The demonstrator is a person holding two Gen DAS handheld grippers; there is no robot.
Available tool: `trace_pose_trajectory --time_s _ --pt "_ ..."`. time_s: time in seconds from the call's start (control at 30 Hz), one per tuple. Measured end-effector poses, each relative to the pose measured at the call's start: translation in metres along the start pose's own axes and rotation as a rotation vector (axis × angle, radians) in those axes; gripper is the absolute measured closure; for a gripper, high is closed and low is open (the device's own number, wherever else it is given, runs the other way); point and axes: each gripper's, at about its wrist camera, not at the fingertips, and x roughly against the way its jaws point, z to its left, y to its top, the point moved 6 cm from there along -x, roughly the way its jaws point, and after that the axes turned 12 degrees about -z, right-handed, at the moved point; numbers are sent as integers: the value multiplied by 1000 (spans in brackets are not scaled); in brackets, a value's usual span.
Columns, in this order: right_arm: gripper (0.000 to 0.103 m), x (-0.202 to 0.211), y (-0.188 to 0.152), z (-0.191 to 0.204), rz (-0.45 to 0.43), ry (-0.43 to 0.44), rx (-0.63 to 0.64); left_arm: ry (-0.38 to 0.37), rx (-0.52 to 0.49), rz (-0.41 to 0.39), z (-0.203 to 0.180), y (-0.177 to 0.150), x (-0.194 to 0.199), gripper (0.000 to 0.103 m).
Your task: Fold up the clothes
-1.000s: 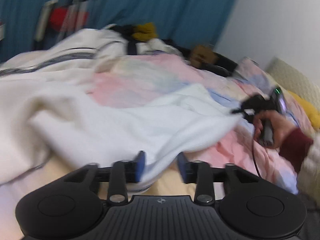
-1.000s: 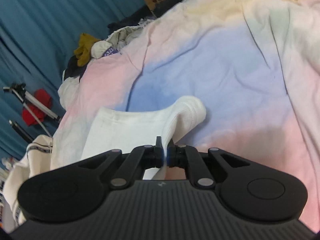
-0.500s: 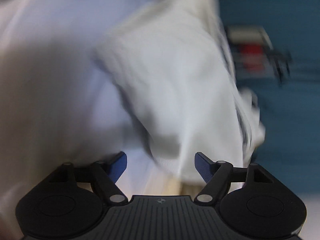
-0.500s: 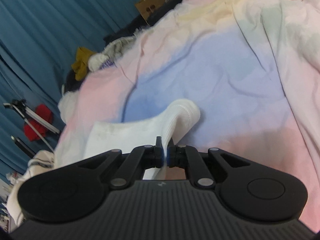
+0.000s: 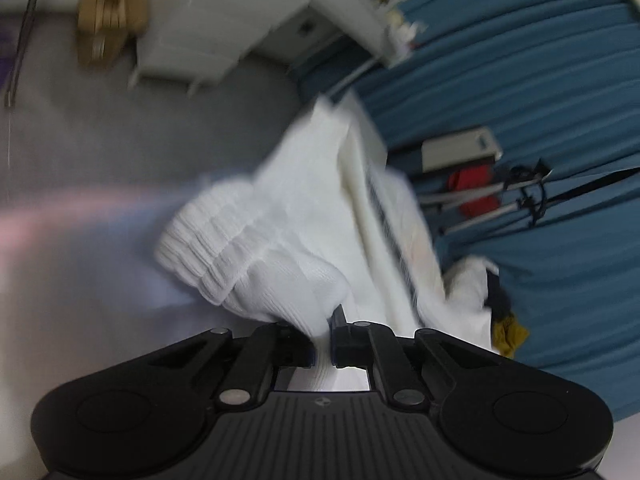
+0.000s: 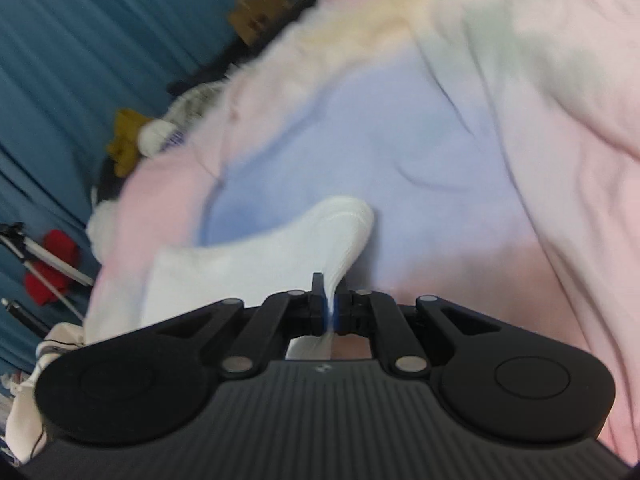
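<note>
White ribbed knit garment [image 5: 264, 256] — the item being folded. Held at two points, lifted partly off the bed; in the right wrist view its body [image 6: 256, 252] trails down-left onto the pastel bedsheet [image 6: 420, 152].

Left gripper [image 5: 322, 344]: clenched on a thick ribbed edge, prob. a cuff or hem; cloth bunches up just ahead of the jaws. View tilted and blurred, so orientation approx.

Right gripper [image 6: 330, 310]: clamped on another fold of the same garment, a rounded loop of knit standing just past the fingertips.

Step in hand, by judgement: both corners secured, garment being raised or spread before laying flat — fold itself not yet made, task early.

Next move calls for: pull the two grips apart to take out slack, lay the piece flat on the sheet, then bring one edge over the other. Keep both grips tight; knit is thick and could slip.

Surroundings: second cream garment w/ dark stripes [image 5: 384, 216] beside the white one; blue curtain [image 5: 540, 92] behind; tripod w/ red item [image 5: 476, 190]; mustard cloth [image 6: 124, 140] and brown paper bag [image 6: 256, 16] at far edge of the bed; white furniture [image 5: 224, 28], blurred.
</note>
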Motion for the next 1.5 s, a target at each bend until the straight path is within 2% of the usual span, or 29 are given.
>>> trace_pose_trajectory --time_s 0.2,0.37,0.5,0.53,0.6,0.7,0.77,0.8,0.87,0.93,0.97,1.0,1.07,1.17,1.3,1.43,1.5 --pt "97 16 4 -12 -9 -83 -9 52 -37 53 18 29 27 97" --pt "97 29 7 -24 -10 -156 -19 100 -105 89 46 30 37 96" --pt "97 16 -29 -67 166 -308 -89 138 -169 118 69 30 43 95" --pt "97 15 -31 -69 169 -307 -89 148 -185 126 75 31 45 93" --pt "96 15 -31 -67 163 -302 -75 149 -229 122 76 27 45 91" --pt "94 20 -21 -56 108 -286 -26 158 -316 103 67 21 51 86" --pt "93 25 -12 -44 53 -284 55 168 -370 71 60 22 59 74" --pt "88 28 -6 -39 28 -286 85 160 -391 55 55 22 64 68" --pt "71 33 5 -29 -23 -291 142 146 -441 18 45 21 76 51" --pt "22 44 15 -23 -83 -281 169 133 -504 -26 33 19 90 45" --pt "15 48 19 -18 -111 -267 184 114 -547 -35 24 12 92 40" --pt "16 50 20 -11 -125 -250 206 89 -595 -38 13 2 92 37" --pt "16 58 21 5 -144 -196 254 38 -692 -45 -9 -18 92 22" --pt "16 76 15 35 -154 -75 312 -40 -836 -55 -42 -47 93 22" --pt "16 104 -12 78 -79 141 344 -146 -1027 -68 -85 -88 94 22" --pt "16 124 -48 117 -31 286 432 -313 -1153 -5 -134 -157 60 27" --pt "16 125 -66 130 2 331 476 -361 -1203 13 -160 -192 34 27"
